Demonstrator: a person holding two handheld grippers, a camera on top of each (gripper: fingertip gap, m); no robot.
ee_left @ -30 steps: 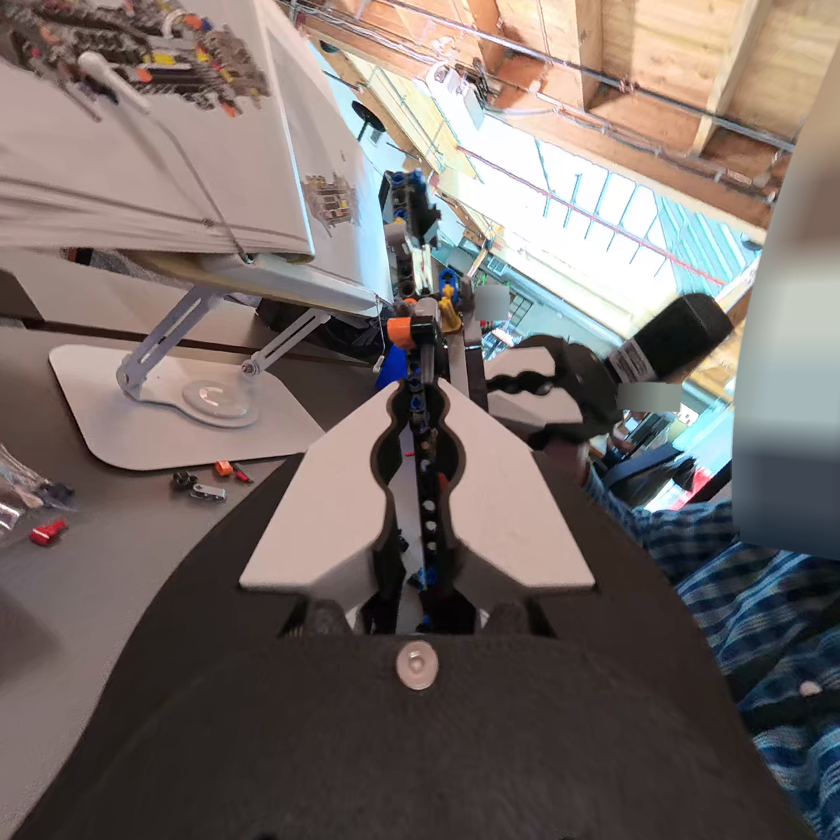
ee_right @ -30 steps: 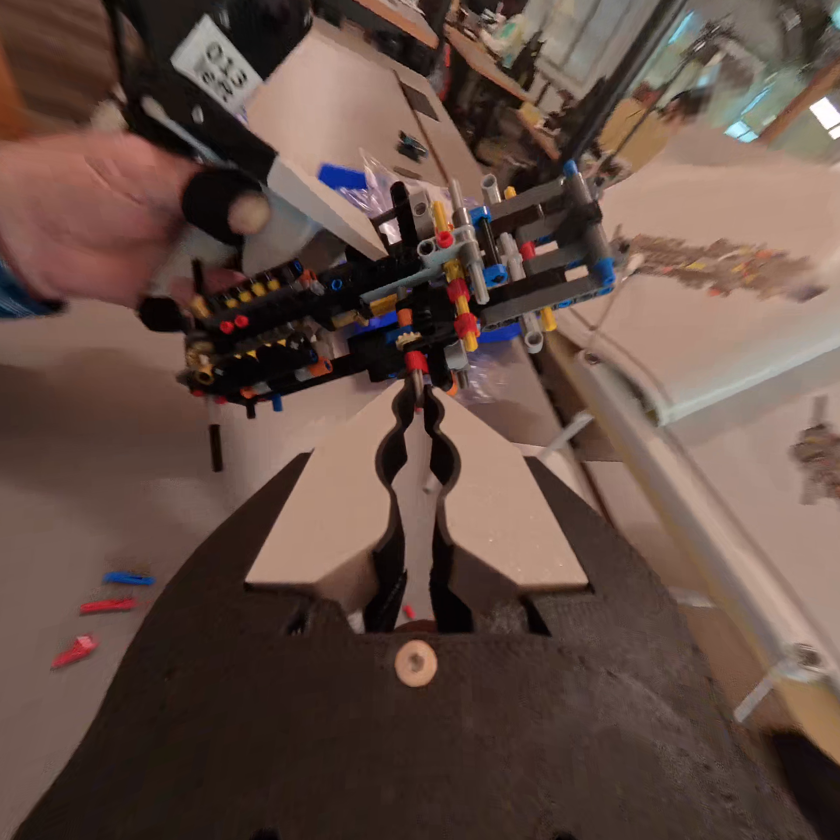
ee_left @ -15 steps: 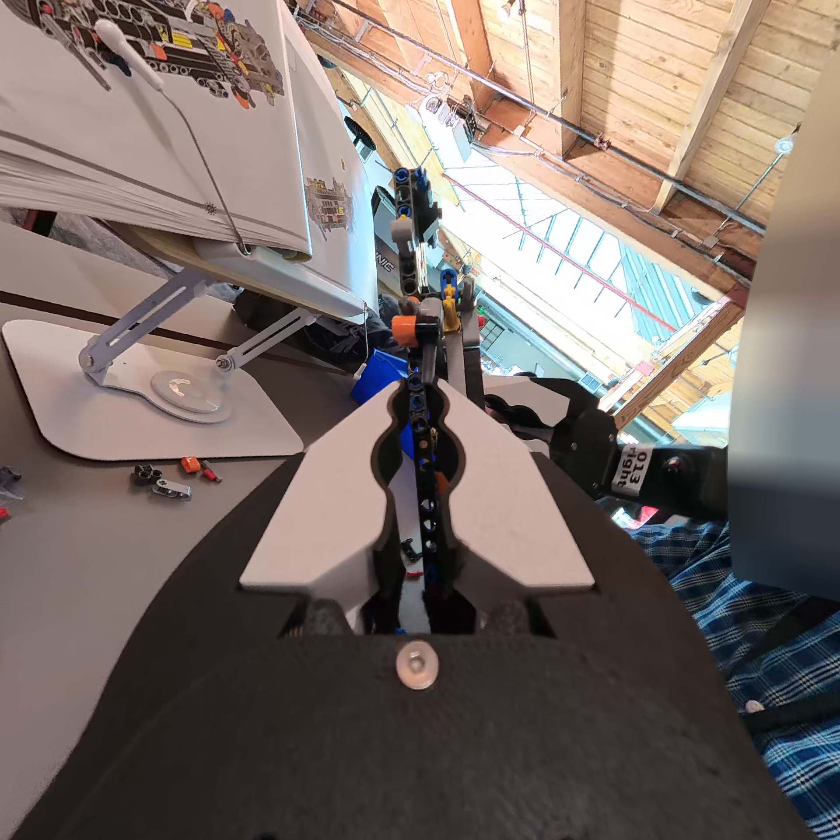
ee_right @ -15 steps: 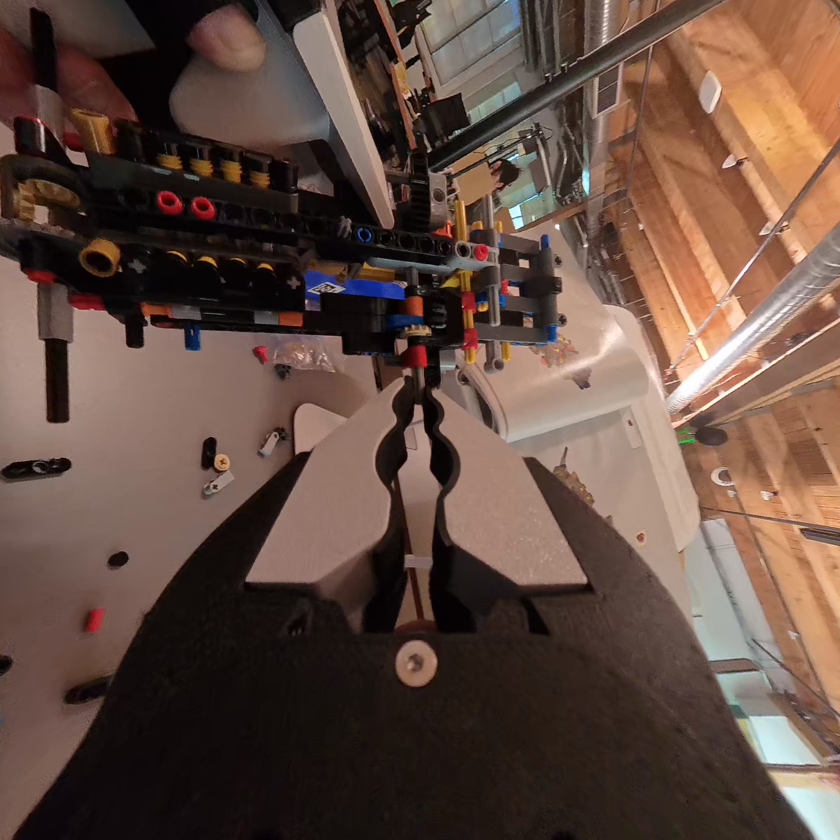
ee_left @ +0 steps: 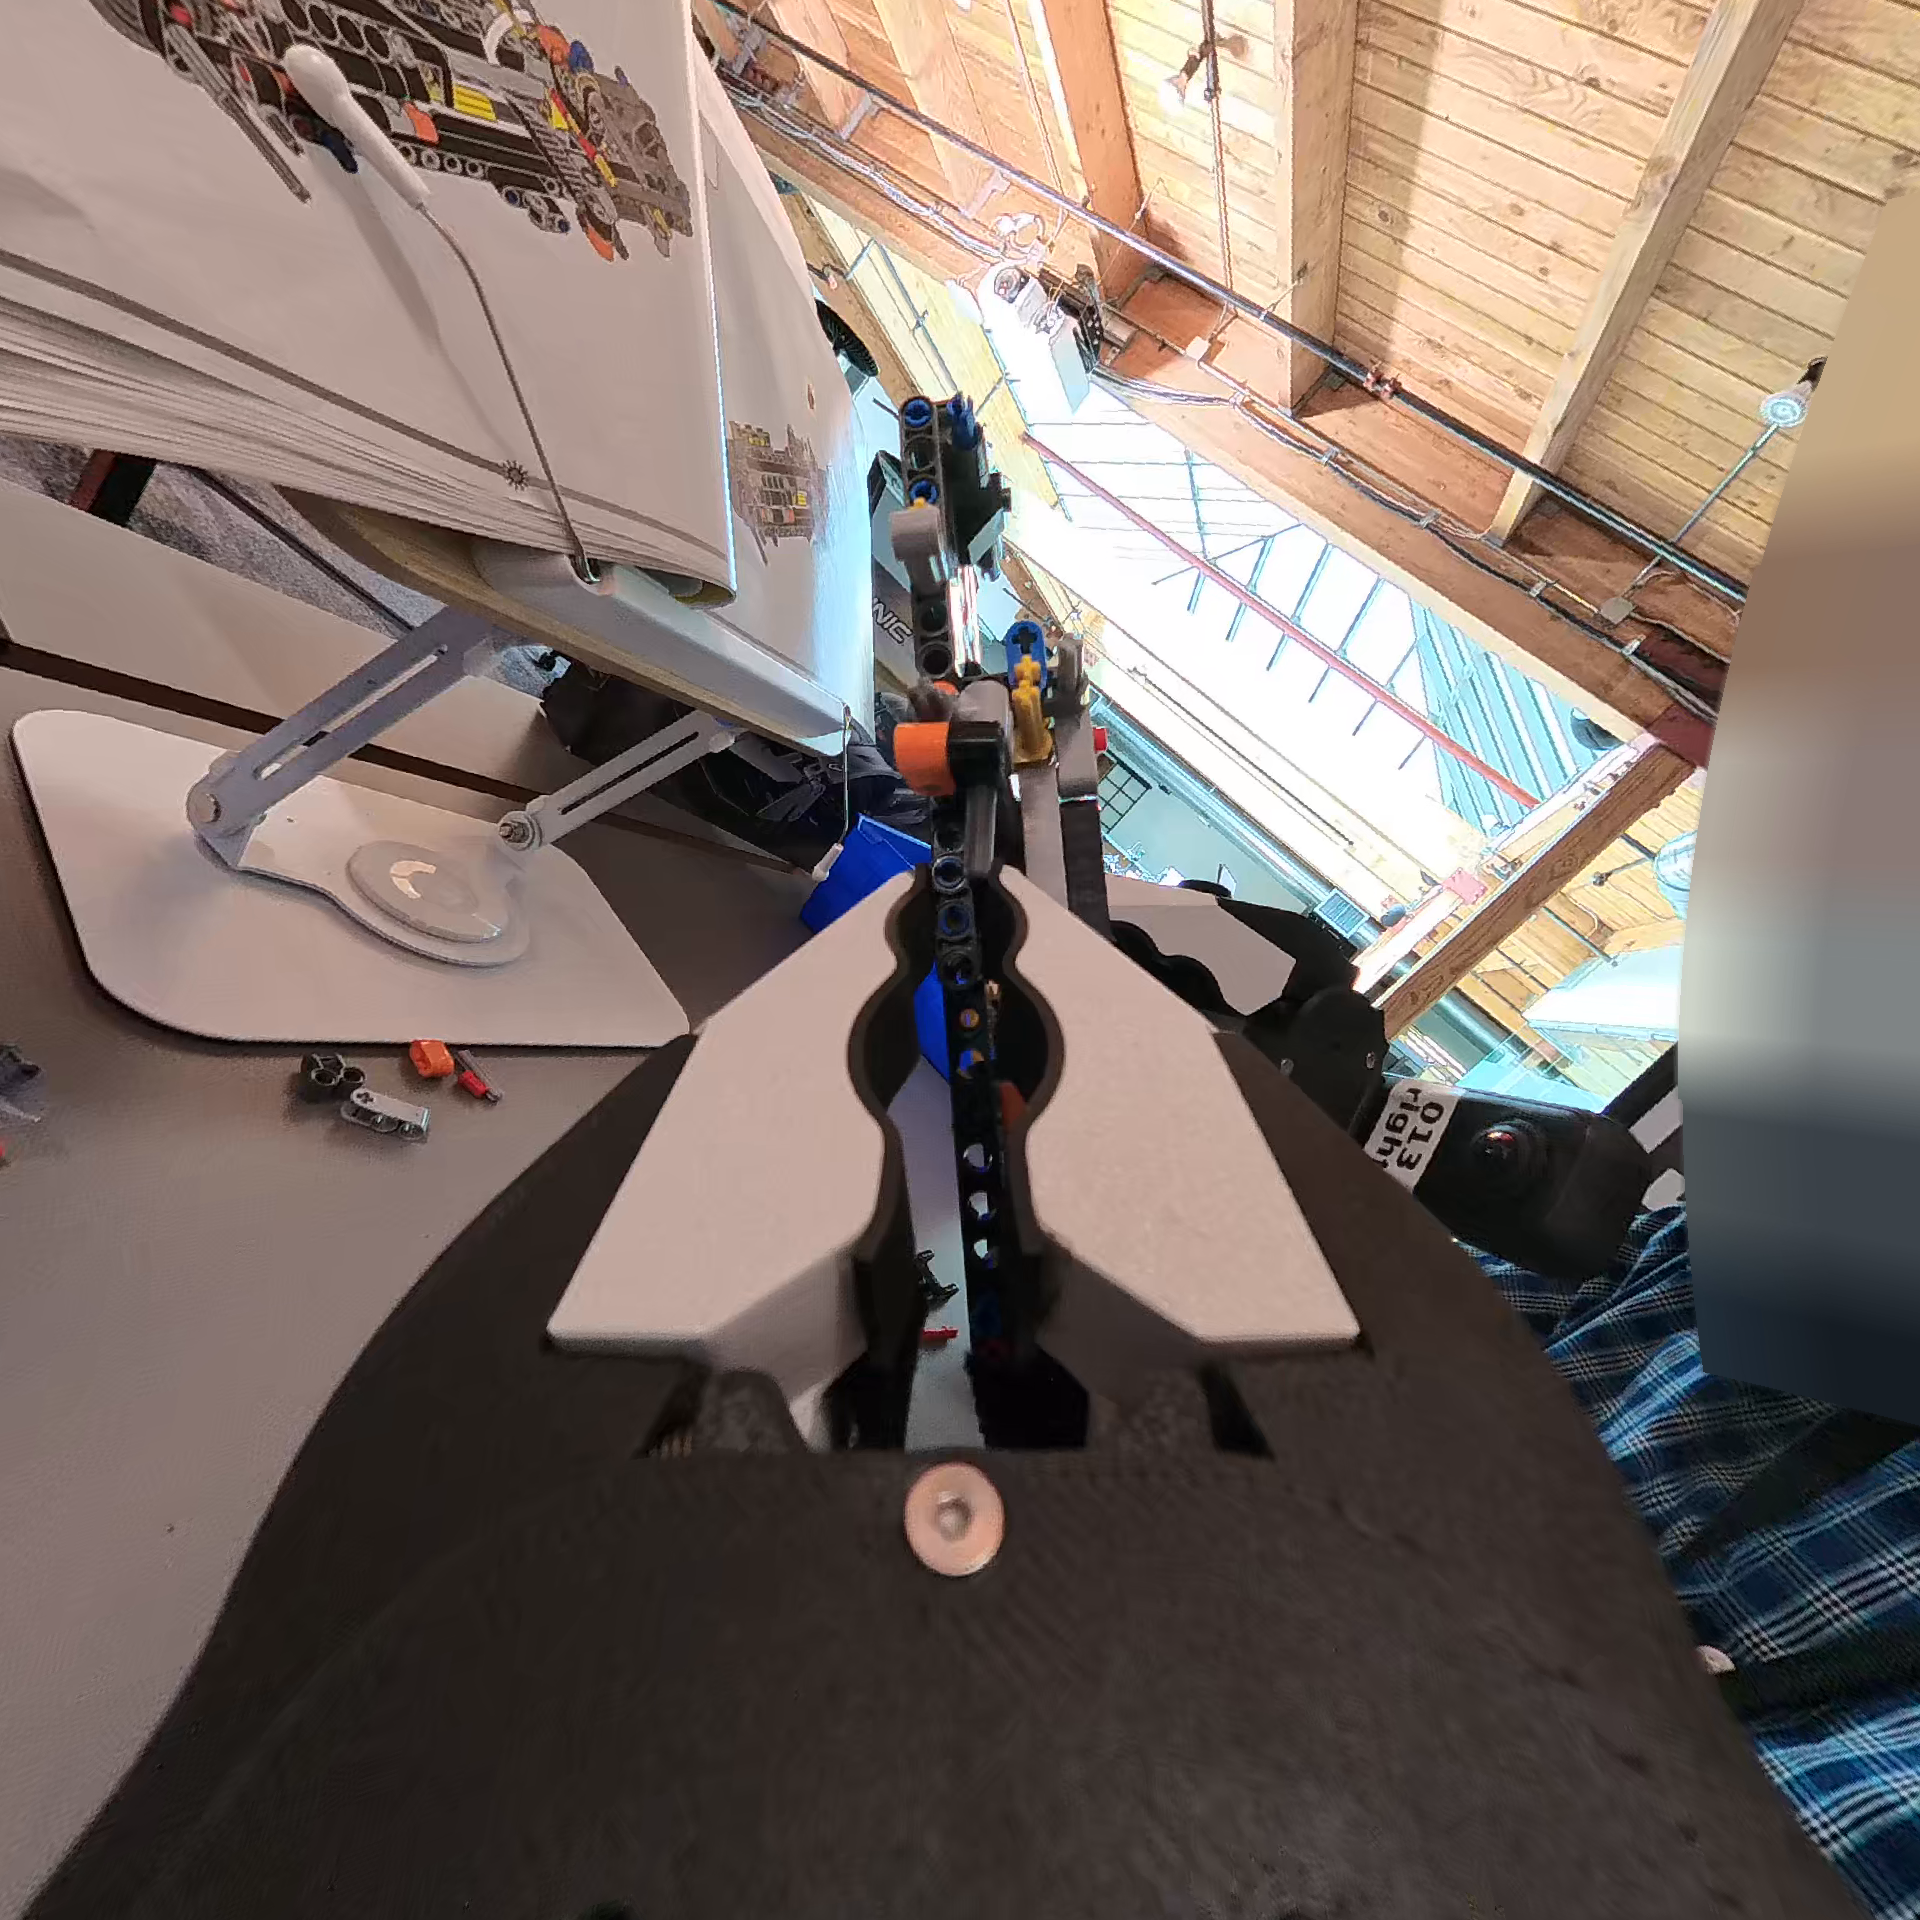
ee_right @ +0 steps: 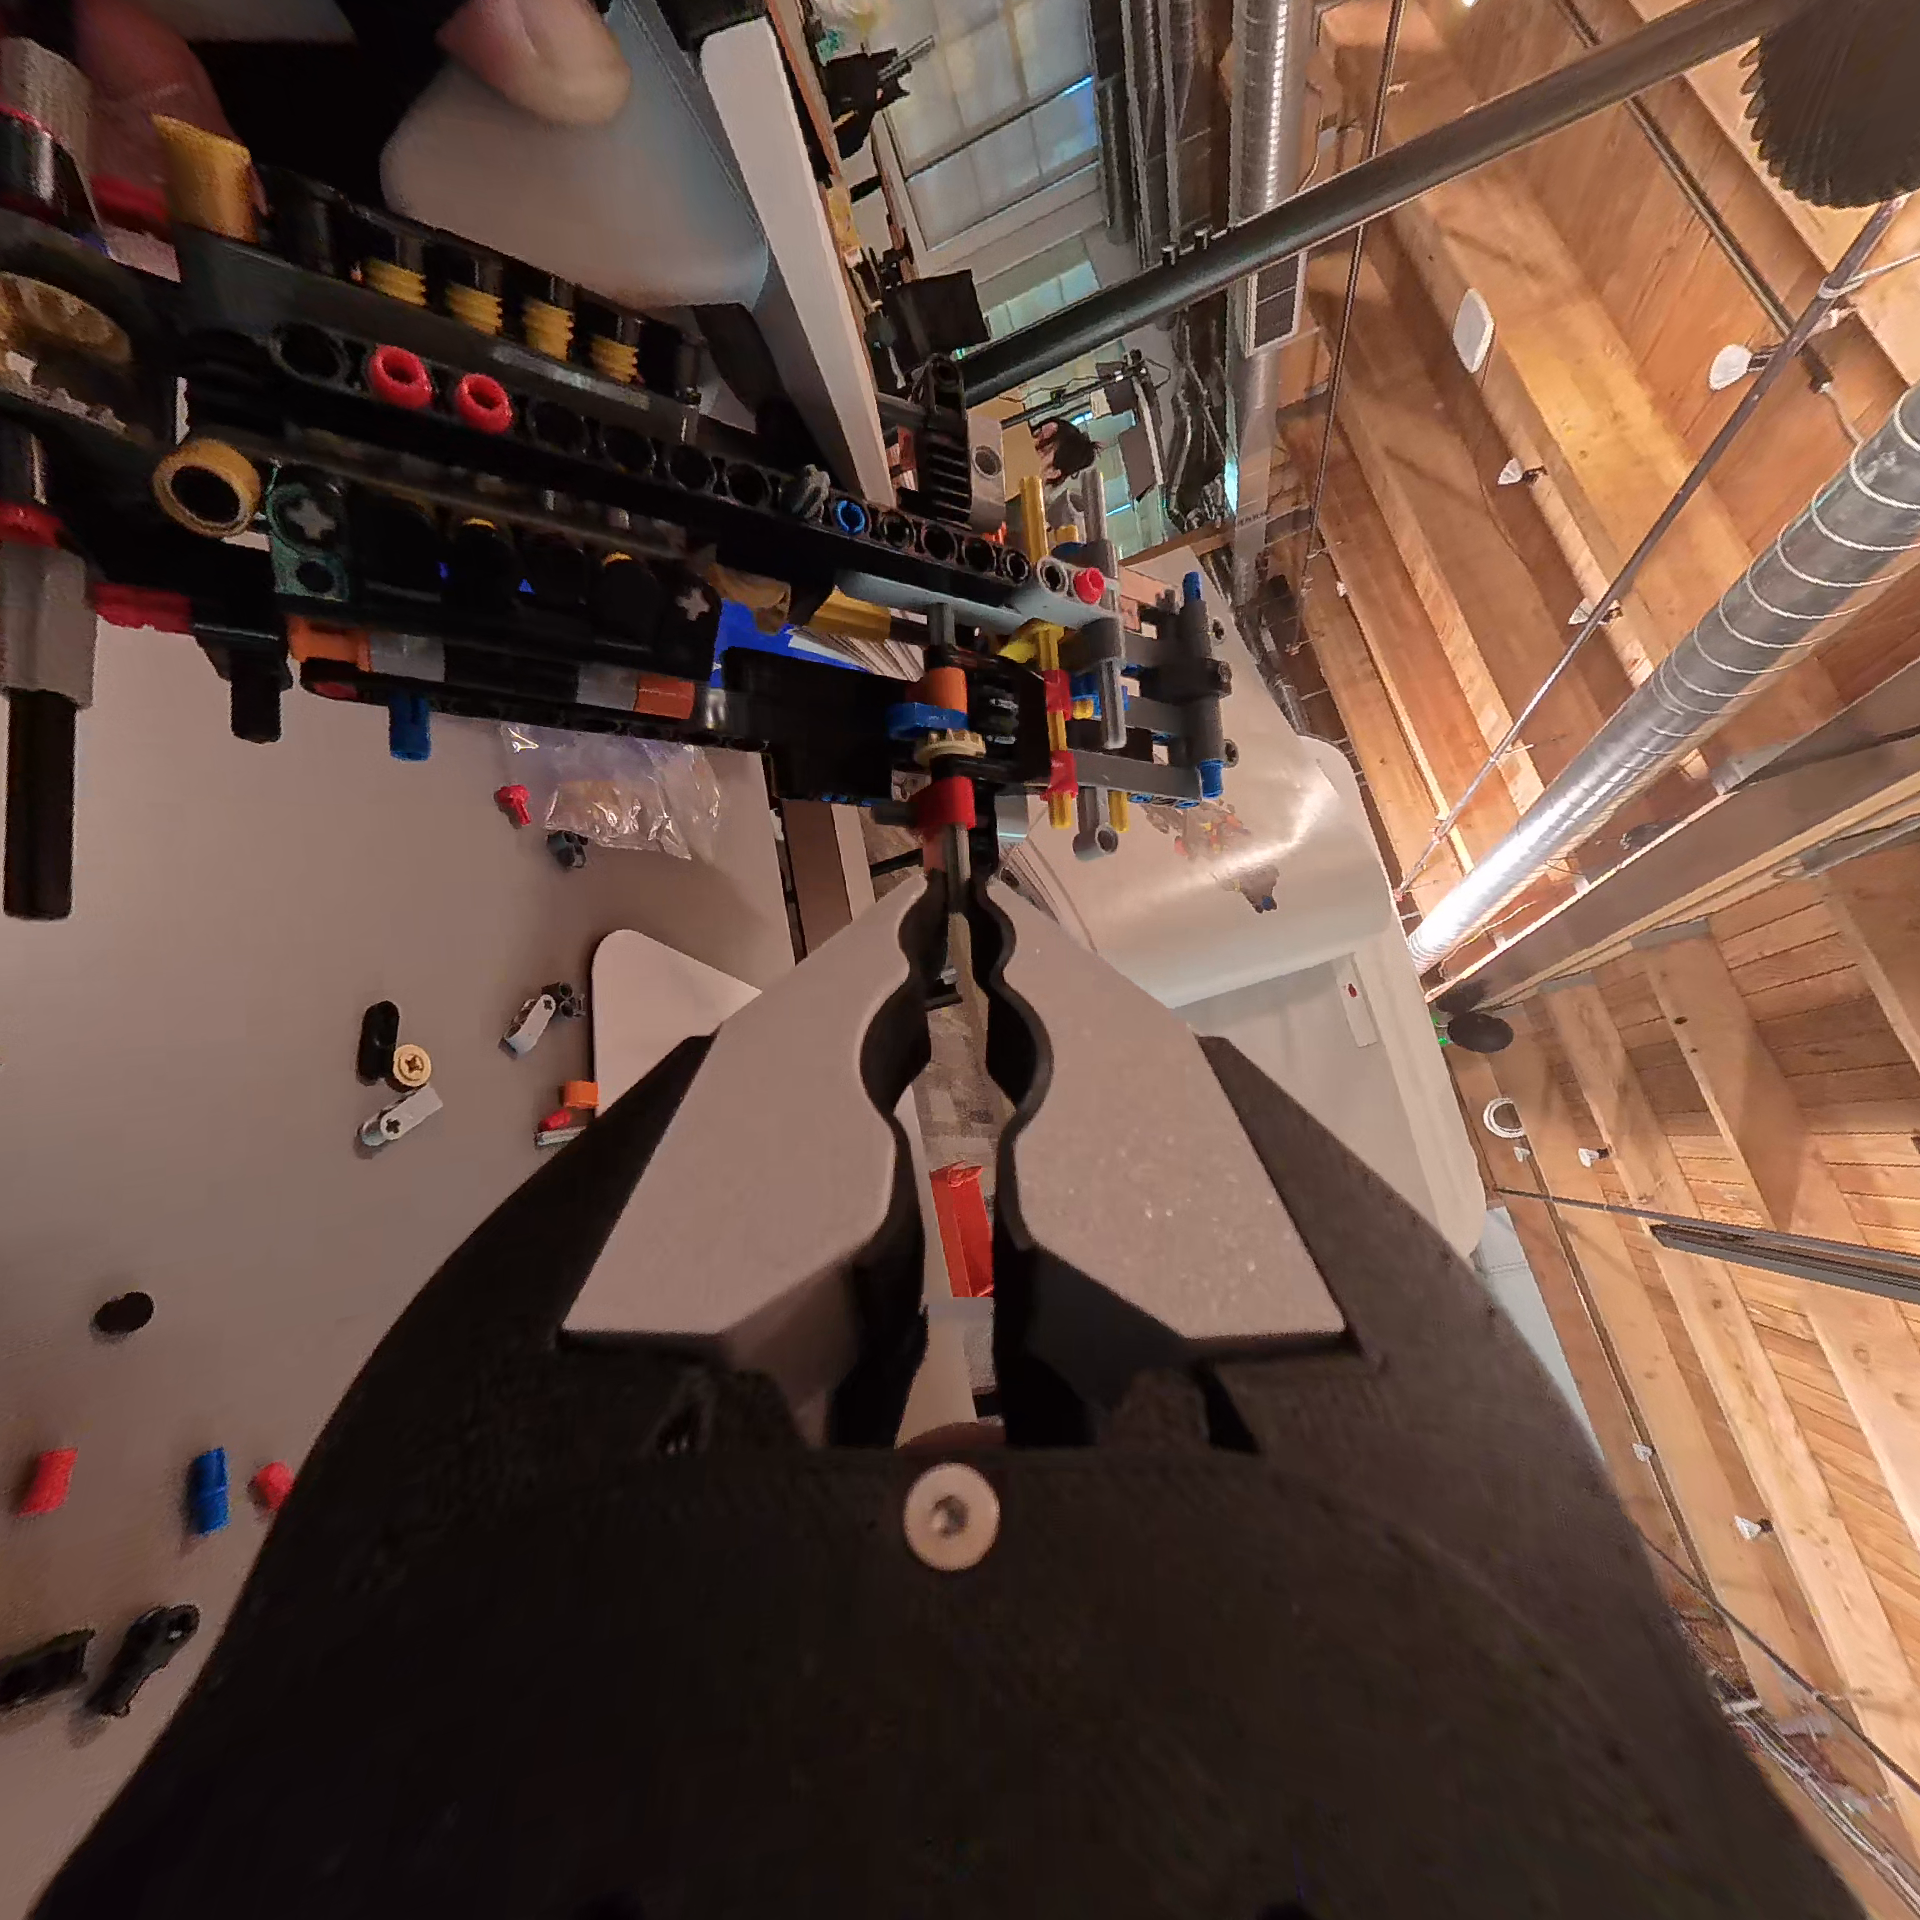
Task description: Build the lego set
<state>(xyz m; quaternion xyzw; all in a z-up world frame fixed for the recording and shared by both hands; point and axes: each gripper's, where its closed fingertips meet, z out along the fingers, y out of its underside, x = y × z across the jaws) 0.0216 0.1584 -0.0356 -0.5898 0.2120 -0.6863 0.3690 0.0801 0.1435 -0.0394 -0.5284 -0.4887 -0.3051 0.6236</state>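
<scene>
My left gripper (ee_left: pixel 961 894) is shut on the black beam of a long lego assembly (ee_left: pixel 971 1081), held up off the grey table and seen end on. In the right wrist view the same assembly (ee_right: pixel 582 582) runs across the frame, black with red, yellow, orange and blue pins. My right gripper (ee_right: pixel 958 899) is shut on a thin dark axle (ee_right: pixel 951 873) that sticks out below a red bush on the assembly's underside. The right gripper also shows in the left wrist view (ee_left: pixel 1247 966), just right of the model. A hand (ee_right: pixel 530 52) shows at the top left.
An open instruction book (ee_left: pixel 364 260) rests on a white tilted stand (ee_left: pixel 312 914) at the left. Loose small lego parts (ee_left: pixel 384 1091) lie on the grey table (ee_left: pixel 208 1299), also in the right wrist view (ee_right: pixel 405 1091). A plastic bag of parts (ee_right: pixel 623 790) lies farther back. A plaid sleeve (ee_left: pixel 1766 1455) is at the right. Some 7 centimetres of space lies between my two pairs of fingers.
Both grippers and the assembly have tilted upward, so the wooden ceiling now fills more of each view. The right gripper has stayed on the axle. The assembly looks closer in the right wrist view.
</scene>
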